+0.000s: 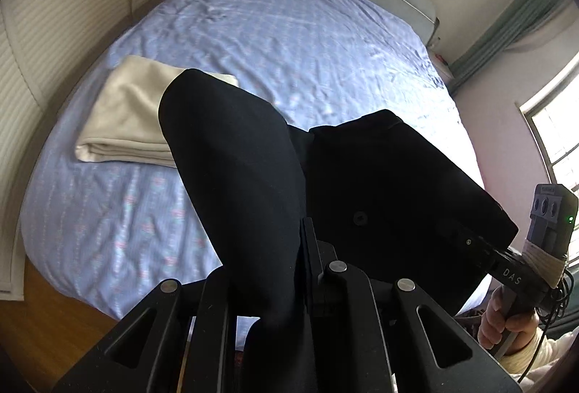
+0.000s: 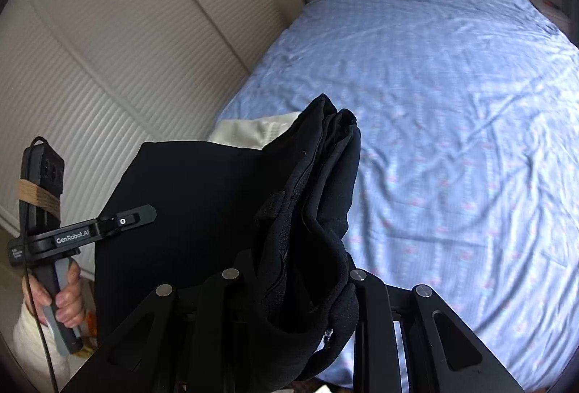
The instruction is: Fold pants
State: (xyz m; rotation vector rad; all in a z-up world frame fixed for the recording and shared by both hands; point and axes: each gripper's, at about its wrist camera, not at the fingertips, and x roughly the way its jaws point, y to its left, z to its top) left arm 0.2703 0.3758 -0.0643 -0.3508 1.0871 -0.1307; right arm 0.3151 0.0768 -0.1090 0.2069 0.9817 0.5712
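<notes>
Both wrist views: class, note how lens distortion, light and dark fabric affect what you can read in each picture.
Left wrist view: fisheye bends the bed into a dome; the window blows out white; the black pants lose nearly all fold detail. Right wrist view: the wardrobe doors curve; the pants' folds show faintly; the sheet's pattern looks soft.

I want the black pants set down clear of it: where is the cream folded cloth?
In the left wrist view, the cream folded cloth lies on the bed, left side near the wardrobe, partly behind the black pants.

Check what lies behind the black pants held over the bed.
Behind the black pants a folded cream cloth lies on the blue bedsheet. The pants cover its near right corner.
</notes>
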